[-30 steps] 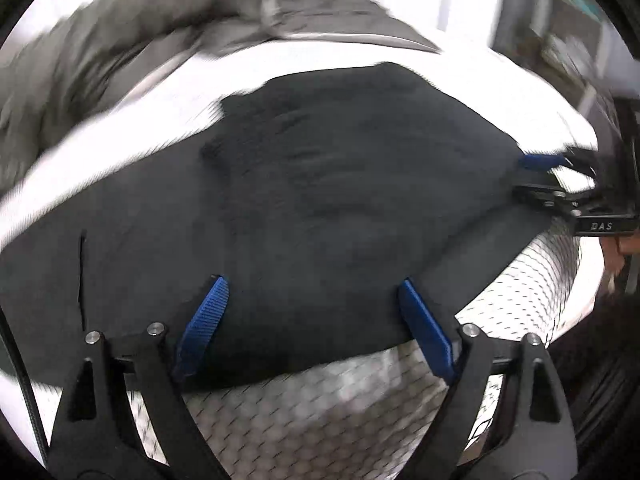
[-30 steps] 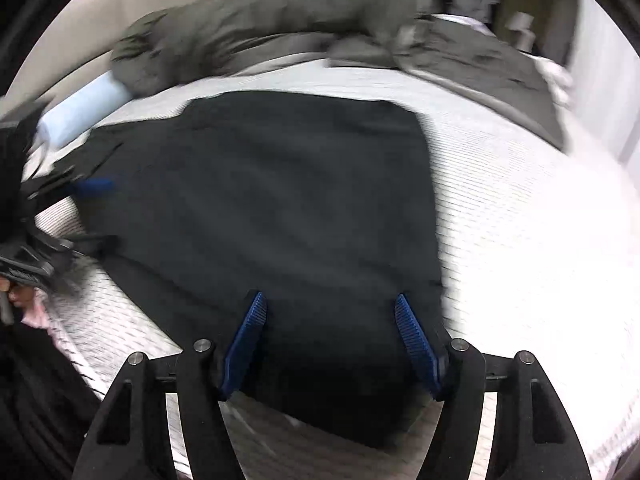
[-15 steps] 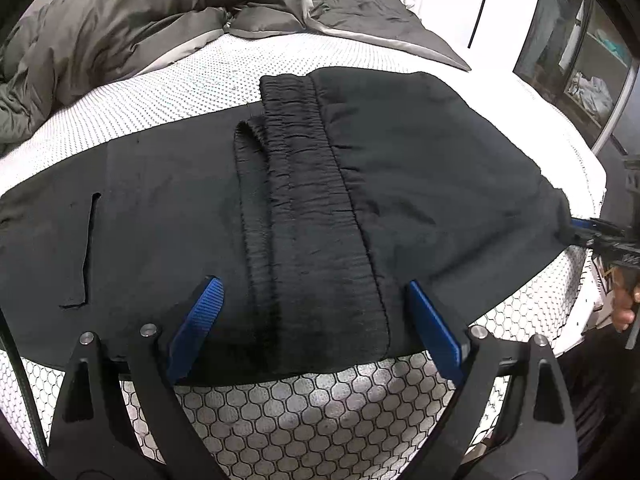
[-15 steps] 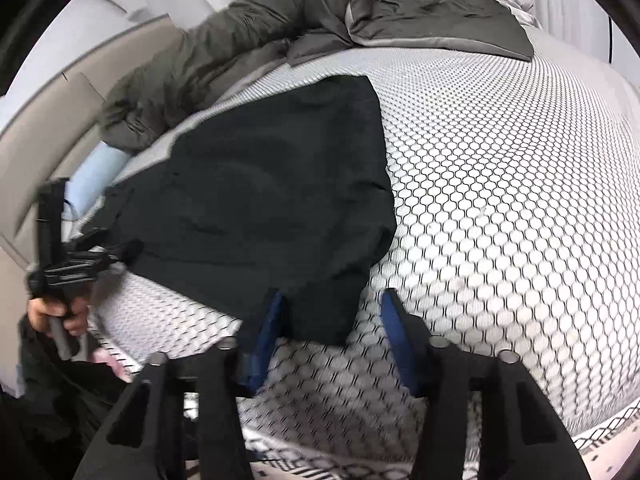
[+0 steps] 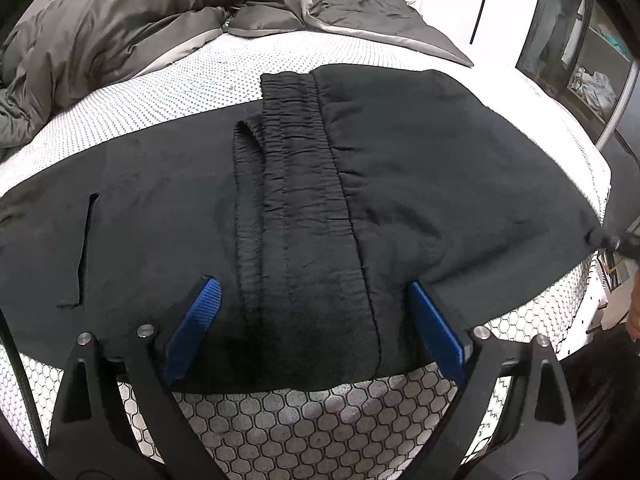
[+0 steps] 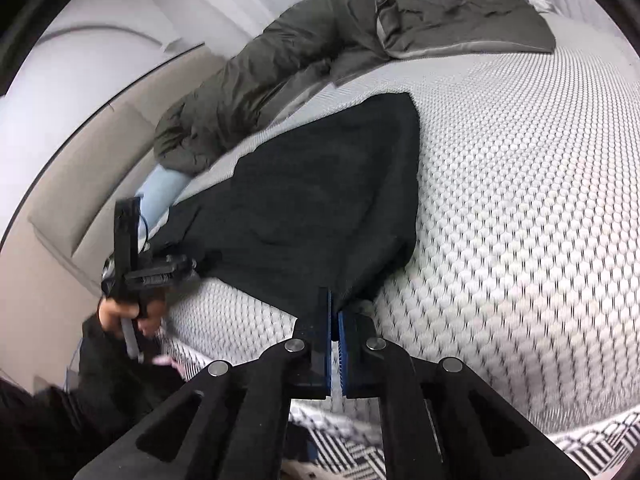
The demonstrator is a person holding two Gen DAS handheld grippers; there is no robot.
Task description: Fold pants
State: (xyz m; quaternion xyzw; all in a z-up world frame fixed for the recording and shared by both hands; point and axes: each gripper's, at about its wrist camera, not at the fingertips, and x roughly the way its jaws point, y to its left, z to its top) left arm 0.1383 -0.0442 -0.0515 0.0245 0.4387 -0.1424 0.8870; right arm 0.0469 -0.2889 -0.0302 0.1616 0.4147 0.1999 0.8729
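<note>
I see the black pants [image 5: 400,184] spread flat on the bed's white honeycomb-pattern mattress cover [image 6: 520,200], waistband w/ elastic facing my left cam. Grey duvet [image 5: 140,28] is bunched at the far side, beige padded headboard [image 6: 80,184] beyond it, glass-door wardrobe [image 5: 580,52] off to the right. My left gripper [image 5: 316,320] is spread wide over the waistband edge, pads not pressing. My right gripper [image 6: 334,312] just closed, pinching the pants' near corner.
</note>
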